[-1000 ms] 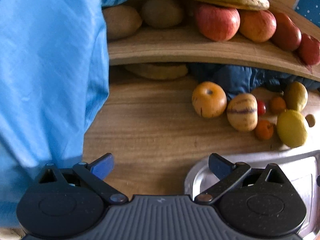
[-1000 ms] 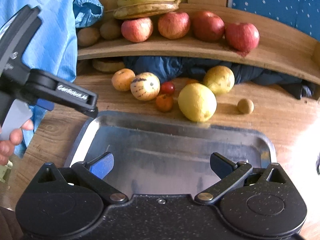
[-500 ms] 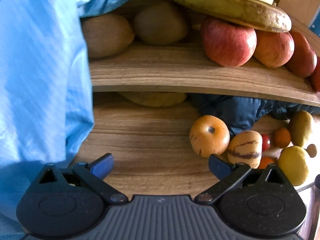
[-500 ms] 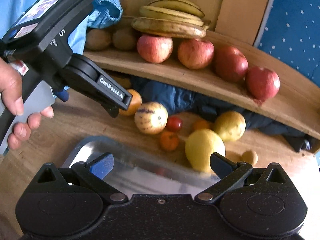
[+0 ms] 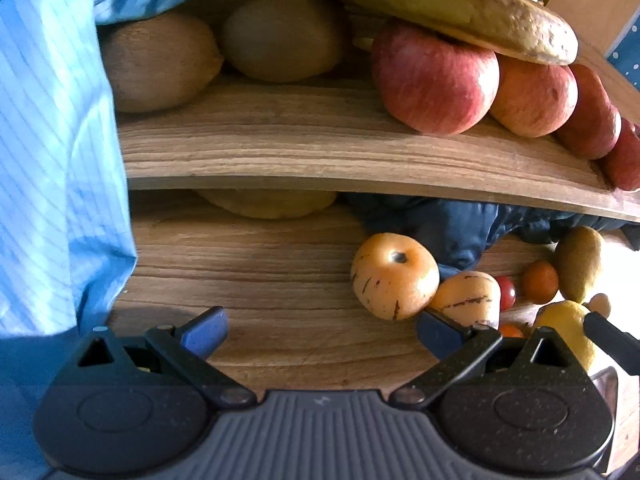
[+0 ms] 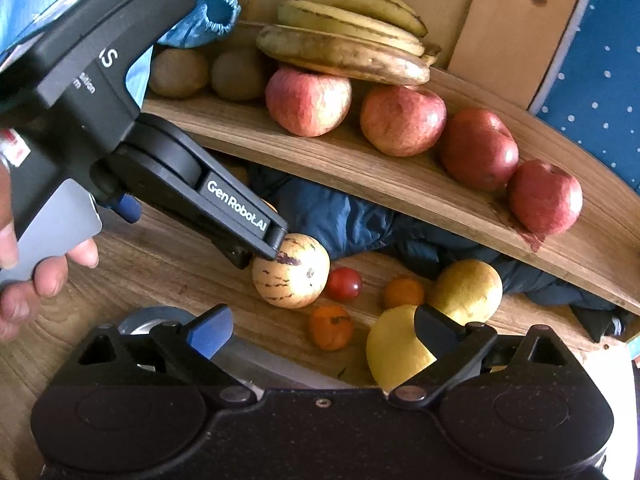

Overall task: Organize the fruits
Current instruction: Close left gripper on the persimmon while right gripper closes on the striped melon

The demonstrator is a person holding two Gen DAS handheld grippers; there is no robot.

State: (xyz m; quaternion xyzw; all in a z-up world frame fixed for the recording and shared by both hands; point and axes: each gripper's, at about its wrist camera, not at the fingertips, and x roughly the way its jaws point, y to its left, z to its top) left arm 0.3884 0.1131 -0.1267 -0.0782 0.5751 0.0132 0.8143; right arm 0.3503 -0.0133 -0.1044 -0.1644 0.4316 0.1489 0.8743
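Approach step: left claw (image 5: 320, 330) released, nothing between its fingers. Right claw (image 6: 322, 332) closing, empty, probably nearing the yellow fruit (image 6: 394, 350). Next: centre, then clench.

Bare table (image 5: 260, 280) lies free left of the striped fruits (image 5: 394, 276), but the low shelf (image 5: 320, 152) overhangs behind.

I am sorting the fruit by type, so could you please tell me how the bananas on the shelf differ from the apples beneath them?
The bananas are long, curved and yellow with brown blotches; the apples are round and red to pinkish. The bananas lie stacked on one another, resting on the leftmost apples, whereas the apples sit side by side in a row on the wooden shelf. Both groups are on the upper level, untouched by either gripper.
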